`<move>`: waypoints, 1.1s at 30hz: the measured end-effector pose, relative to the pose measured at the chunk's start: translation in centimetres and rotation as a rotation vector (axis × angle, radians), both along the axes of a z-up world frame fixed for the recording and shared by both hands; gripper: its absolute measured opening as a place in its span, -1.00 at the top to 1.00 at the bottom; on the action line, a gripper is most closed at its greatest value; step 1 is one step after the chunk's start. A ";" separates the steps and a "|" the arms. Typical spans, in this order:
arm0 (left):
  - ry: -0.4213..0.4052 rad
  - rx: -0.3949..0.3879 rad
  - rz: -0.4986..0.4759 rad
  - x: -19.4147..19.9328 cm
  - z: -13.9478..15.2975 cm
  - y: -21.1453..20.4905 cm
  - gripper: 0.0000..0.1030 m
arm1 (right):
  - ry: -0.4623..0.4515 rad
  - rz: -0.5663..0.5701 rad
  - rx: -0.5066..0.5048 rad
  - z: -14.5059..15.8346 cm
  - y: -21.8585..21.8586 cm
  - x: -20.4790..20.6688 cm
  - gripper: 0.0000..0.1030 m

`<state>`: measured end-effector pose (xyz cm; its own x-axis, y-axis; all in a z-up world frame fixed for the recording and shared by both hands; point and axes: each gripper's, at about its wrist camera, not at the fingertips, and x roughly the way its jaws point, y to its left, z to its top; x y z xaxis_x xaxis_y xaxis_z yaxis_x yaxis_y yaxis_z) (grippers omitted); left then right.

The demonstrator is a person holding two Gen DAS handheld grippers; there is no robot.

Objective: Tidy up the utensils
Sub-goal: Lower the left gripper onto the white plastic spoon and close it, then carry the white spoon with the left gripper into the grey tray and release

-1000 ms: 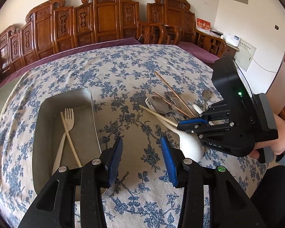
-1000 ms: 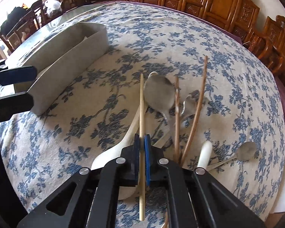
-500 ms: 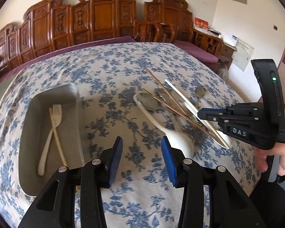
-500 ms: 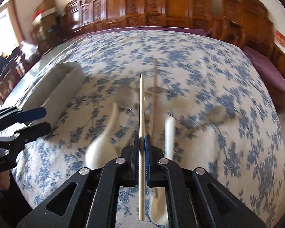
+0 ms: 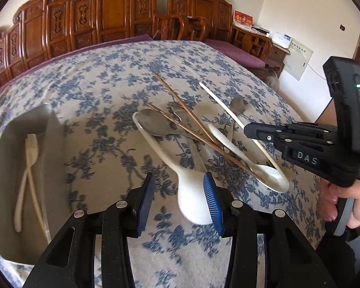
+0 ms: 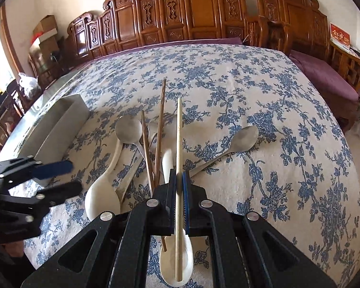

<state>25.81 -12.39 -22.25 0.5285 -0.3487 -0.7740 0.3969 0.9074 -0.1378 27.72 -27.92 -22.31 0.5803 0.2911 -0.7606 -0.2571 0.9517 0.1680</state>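
Your right tool (image 6: 178, 189) is clamped on a pale chopstick (image 6: 179, 144), holding it lifted above the pile of utensils, its tip pointing away from you. Your left tool (image 5: 177, 199) hangs wide apart with nothing between its pads, just above the bowl of a white ladle spoon (image 5: 192, 199) lying on the floral table (image 5: 103, 84). In the pile two brown chopsticks (image 5: 187, 110) cross over a metal spoon (image 5: 153, 126) and a second white spoon (image 5: 264, 170); another metal spoon (image 6: 240, 139) lies a little to the right. The grey tray (image 5: 2, 192) at the left holds a pale fork (image 5: 31, 144) and one chopstick (image 5: 36, 192), crossed
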 end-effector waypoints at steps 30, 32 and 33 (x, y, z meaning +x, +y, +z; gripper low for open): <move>0.198 -0.159 -0.025 -1.4 -0.8 -0.2 0.88 | 0.000 0.023 0.034 0.5 1.9 0.1 0.88; 0.180 -0.152 -0.024 -1.6 -0.3 0.2 0.89 | -0.003 0.023 0.035 0.5 1.9 0.0 0.88; 0.171 -0.148 -0.023 -1.7 0.0 0.4 0.90 | -0.006 0.024 0.039 0.6 2.0 0.0 0.88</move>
